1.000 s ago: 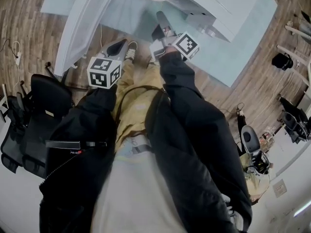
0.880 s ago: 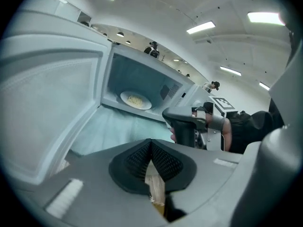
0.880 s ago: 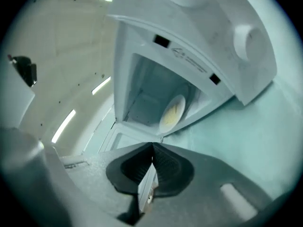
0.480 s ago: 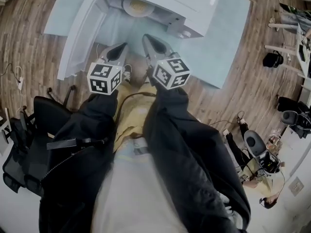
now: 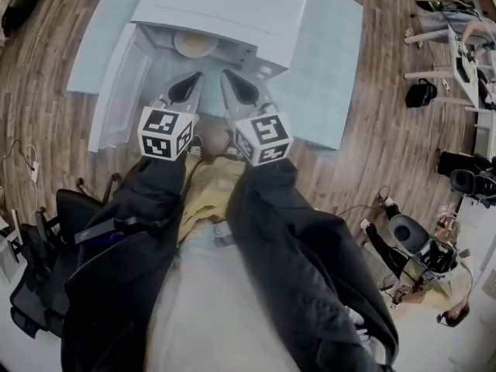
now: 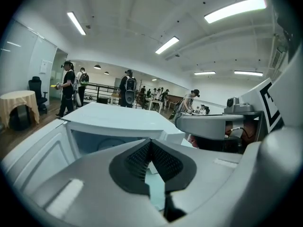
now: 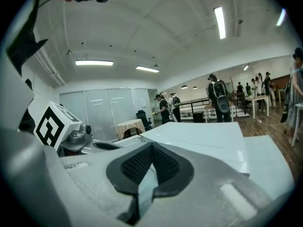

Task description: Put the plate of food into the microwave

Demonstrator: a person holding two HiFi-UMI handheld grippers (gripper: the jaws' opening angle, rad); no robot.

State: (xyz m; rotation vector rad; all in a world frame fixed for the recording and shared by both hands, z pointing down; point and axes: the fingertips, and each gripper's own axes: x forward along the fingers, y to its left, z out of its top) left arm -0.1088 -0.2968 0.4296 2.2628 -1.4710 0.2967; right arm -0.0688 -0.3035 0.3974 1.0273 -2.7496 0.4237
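I am drawing both grippers up and back toward me from the open white microwave. The round plate of yellowish food is now sitting inside its cavity, so the placing looks done and only the door seems left. My left gripper and right gripper are both pressed together on nothing, while the white door is hanging open at the left, reaching the pale blue table's near edge with free room beside it.

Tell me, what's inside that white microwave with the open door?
A round plate with yellowish food sits inside the microwave, whose door is swung open. The microwave's top covers the plate's far part and the rest of the inside, so nothing more can be seen.
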